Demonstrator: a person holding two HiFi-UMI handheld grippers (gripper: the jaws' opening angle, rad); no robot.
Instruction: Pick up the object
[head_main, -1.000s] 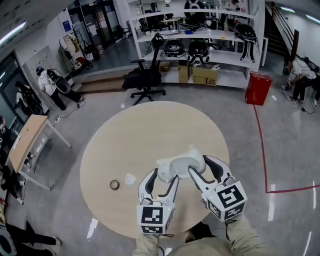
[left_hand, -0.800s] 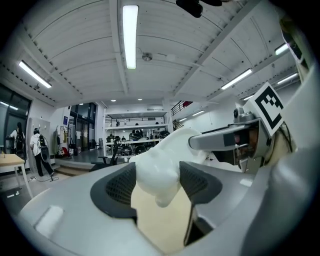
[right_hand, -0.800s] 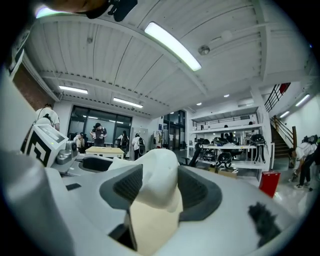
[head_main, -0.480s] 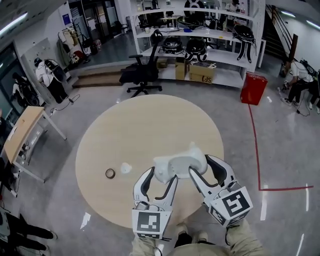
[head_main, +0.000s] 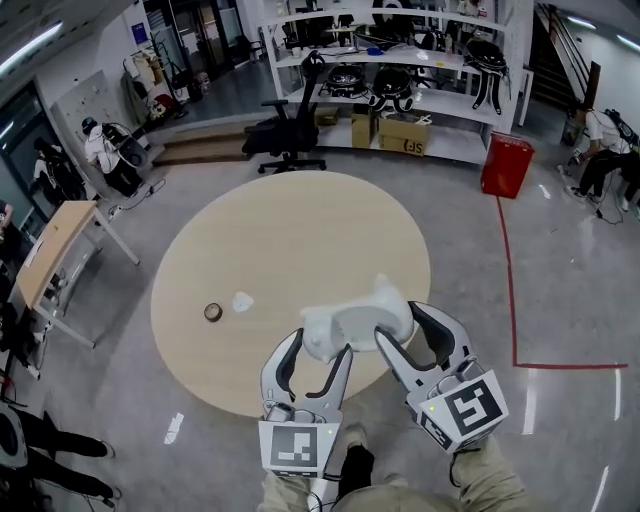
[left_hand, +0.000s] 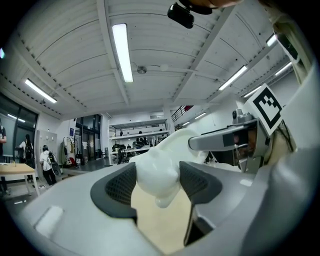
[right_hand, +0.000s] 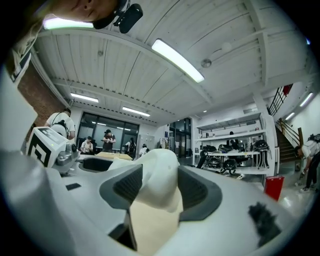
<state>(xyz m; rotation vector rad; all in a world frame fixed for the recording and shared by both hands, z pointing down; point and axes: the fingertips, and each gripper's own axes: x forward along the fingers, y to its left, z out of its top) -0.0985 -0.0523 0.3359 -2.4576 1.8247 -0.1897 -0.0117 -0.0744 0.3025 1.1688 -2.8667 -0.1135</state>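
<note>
A white, smooth, curved plastic object (head_main: 355, 322) hangs in the air above the near edge of the round wooden table (head_main: 290, 240), held by both grippers. My left gripper (head_main: 320, 345) is shut on its left end. In the left gripper view the rounded white end (left_hand: 156, 172) fills the gap of the left gripper (left_hand: 157, 182), with both dark pads against it. My right gripper (head_main: 402, 325) is shut on the object's right end. The right gripper view shows that white end (right_hand: 160, 175) wedged in the right gripper (right_hand: 160, 187), touching both pads.
A small roll of tape (head_main: 212, 312) and a small white piece (head_main: 242, 301) lie on the table's left part. Beyond the table stand a black office chair (head_main: 285, 135), white shelves (head_main: 400, 60) and a red bin (head_main: 503, 165). A wooden desk (head_main: 50, 250) and people are at the left.
Both grippers, still holding the white object, have drawn back from over the tabletop to its near edge. The grips have not changed.
</note>
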